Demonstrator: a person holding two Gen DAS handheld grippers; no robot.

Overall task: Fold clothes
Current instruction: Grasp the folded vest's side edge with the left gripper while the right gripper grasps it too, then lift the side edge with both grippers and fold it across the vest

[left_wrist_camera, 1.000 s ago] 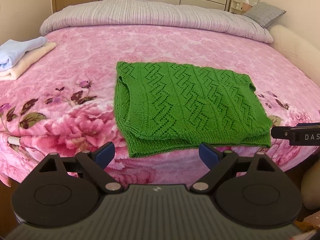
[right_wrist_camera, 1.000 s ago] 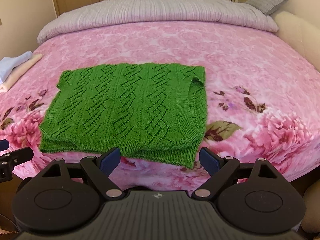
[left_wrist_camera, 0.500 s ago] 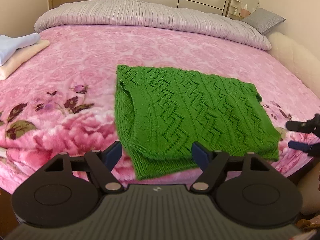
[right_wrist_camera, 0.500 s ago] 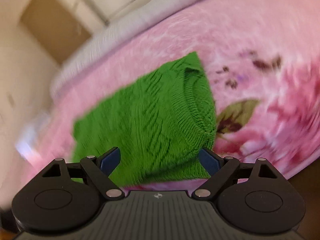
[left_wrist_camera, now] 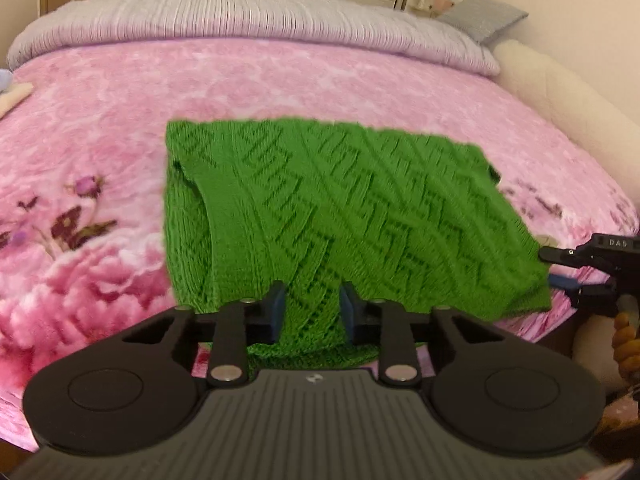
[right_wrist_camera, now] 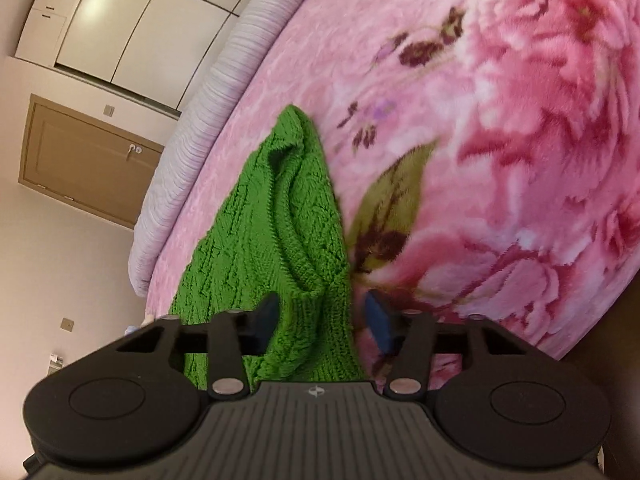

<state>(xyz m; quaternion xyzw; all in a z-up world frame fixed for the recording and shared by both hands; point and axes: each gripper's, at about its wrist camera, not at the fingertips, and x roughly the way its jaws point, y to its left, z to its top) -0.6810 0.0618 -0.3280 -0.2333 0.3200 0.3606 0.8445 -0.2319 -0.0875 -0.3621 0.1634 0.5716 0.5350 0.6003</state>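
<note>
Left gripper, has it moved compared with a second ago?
Yes. The left gripper has come forward onto the green knitted vest, whose near hem now sits between its narrowed fingers; the pink floral blanket looms larger.

Two wrist fisheye views at the near edge of the pink floral-print blanket (left_wrist_camera: pixel 320 80)

The left wrist camera sits level and low, looking along its black two-finger left gripper (left_wrist_camera: pixel 312 312) across the bed toward the grey ribbed duvet (left_wrist_camera: pixel 240 20); the right wrist camera is rolled steeply, close to the blanket, looking past the right gripper (right_wrist_camera: pixel 320 320); both share the green cable-knit sweater (left_wrist_camera: pixel 340 208), and the left view catches the right gripper at its right edge.
</note>
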